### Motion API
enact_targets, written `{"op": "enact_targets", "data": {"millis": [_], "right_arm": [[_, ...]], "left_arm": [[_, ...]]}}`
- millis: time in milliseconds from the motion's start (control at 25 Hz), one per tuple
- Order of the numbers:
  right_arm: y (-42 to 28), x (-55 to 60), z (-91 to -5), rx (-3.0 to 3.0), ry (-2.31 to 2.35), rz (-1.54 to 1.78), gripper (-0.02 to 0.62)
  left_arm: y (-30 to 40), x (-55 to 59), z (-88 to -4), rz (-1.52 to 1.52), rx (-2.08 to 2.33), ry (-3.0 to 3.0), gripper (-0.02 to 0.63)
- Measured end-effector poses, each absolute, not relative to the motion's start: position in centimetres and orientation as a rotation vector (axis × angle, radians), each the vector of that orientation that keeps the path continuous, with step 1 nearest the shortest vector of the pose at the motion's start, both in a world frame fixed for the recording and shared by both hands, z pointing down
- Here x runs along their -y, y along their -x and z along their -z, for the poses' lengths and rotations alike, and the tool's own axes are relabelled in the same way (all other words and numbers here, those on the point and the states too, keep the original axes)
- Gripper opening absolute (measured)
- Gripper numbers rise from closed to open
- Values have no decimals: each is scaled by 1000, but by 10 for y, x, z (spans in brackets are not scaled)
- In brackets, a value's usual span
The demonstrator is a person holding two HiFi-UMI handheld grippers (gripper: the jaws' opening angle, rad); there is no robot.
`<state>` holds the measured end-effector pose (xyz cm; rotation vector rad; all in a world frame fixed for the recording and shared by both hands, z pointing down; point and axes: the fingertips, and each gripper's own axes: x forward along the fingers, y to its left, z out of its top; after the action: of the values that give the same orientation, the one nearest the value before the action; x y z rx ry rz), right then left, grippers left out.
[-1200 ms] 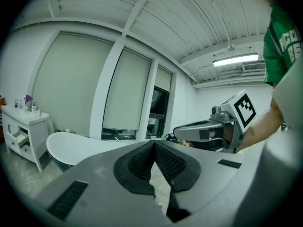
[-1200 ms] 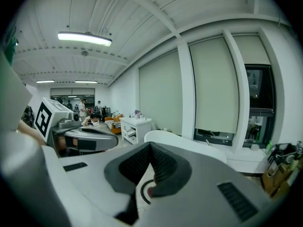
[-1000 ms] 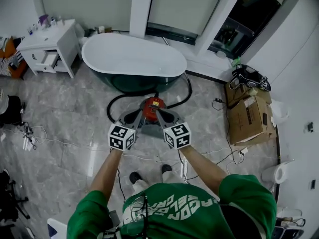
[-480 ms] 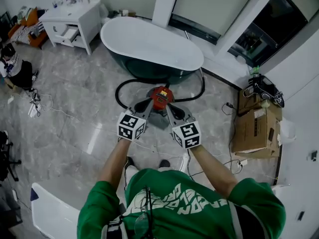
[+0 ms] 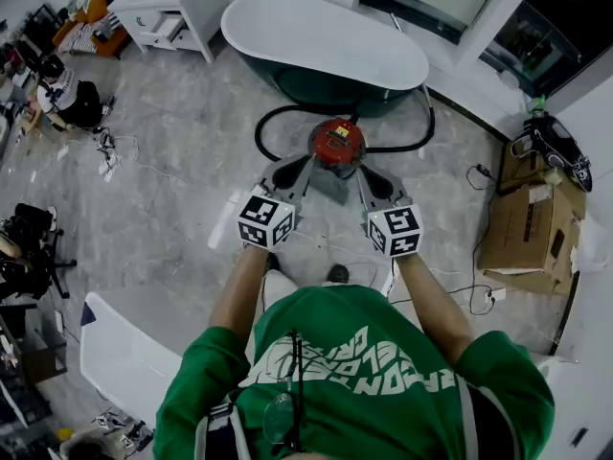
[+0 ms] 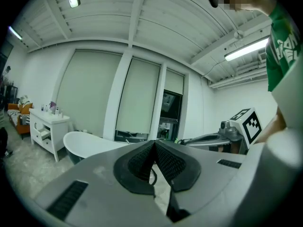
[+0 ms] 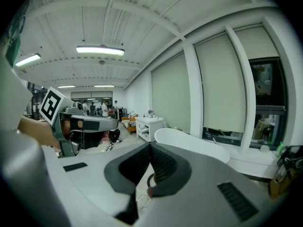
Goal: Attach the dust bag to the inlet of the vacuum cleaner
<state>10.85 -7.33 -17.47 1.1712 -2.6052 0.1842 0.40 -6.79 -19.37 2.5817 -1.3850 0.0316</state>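
Note:
The vacuum cleaner (image 5: 337, 142) is a red-topped canister on the marble floor in front of the bathtub, with its black hose (image 5: 271, 121) looped around it. I hold both grippers out at waist height over the floor just short of it. My left gripper (image 5: 303, 166) points at its left side with the jaws shut and empty; its pads meet in the left gripper view (image 6: 154, 144). My right gripper (image 5: 365, 174) points at its right side, also shut on nothing (image 7: 150, 146). No dust bag shows in any view.
A white bathtub (image 5: 326, 51) stands behind the vacuum and a white cabinet (image 5: 177, 8) at the far left. Cardboard boxes (image 5: 532, 223) sit at the right wall. Cables (image 5: 450, 300) trail over the floor. A white panel (image 5: 120, 353) lies at my lower left. Bags and gear (image 5: 67, 94) are at the left.
The view has swung: the vacuum and tub now sit further right and higher in the picture, and more floor shows at the left. Both grippers stay shut, side by side.

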Motion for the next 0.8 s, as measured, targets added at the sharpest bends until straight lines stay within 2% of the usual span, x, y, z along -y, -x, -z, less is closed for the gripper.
{"op": "enact_targets", "data": {"millis": [360, 800], "right_arm": [[-170, 46, 163, 2649, -1163, -235, 8], [-196, 50, 183, 2696, -1212, -153, 8]], "left_arm": [[-46, 36, 186, -102, 1398, -2568, 3], [-36, 37, 197, -150, 1457, -2505, 3]]}}
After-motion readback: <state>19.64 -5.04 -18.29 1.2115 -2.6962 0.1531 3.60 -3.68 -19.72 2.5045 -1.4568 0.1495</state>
